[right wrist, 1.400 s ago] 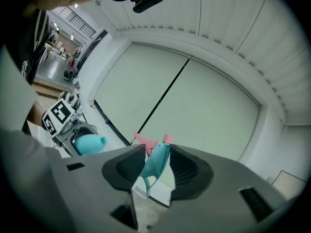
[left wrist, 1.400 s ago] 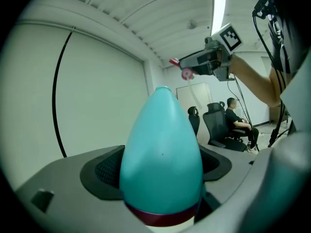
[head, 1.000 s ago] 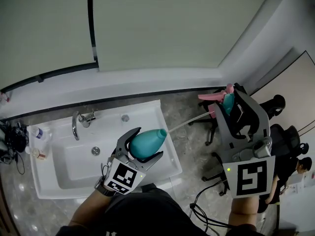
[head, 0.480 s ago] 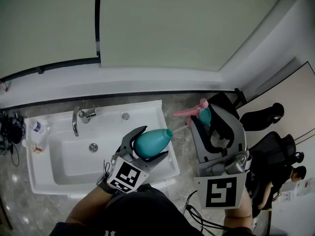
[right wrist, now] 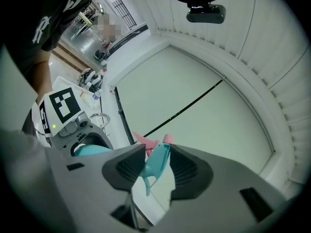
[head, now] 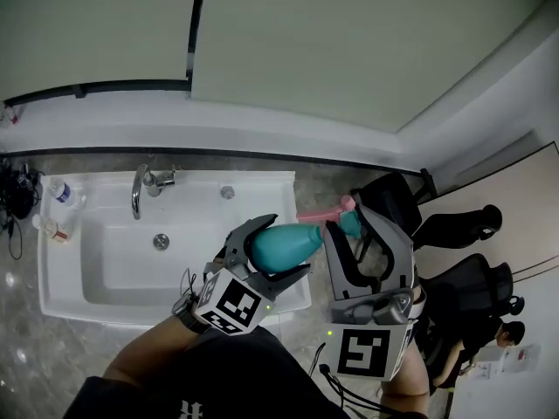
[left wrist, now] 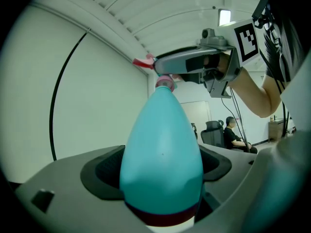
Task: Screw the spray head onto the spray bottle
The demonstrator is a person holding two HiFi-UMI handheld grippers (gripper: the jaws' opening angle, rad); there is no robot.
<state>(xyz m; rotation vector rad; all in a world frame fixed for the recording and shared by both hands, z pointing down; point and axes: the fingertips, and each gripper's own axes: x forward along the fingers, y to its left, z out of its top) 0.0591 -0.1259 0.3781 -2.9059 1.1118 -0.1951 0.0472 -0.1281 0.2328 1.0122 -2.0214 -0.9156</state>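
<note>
Now, left gripper [head: 281, 244] jaws clamping bottle [left wrist: 163, 154]; right gripper [head: 352, 221] jaws pinching spray head [right wrist: 156, 166]

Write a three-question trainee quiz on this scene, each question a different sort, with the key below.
1. Multiple choice: what does the left gripper hold? A) a sponge B) the spray bottle C) a cup
2. True or false: the right gripper has nothing between its jaws.
3. Short answer: in the head view, which white fixture lies beneath the left gripper?

Key:
1. B. Its jaws are closed on the teal body.
2. False. They clamp the spray head.
3. The sink.
</note>
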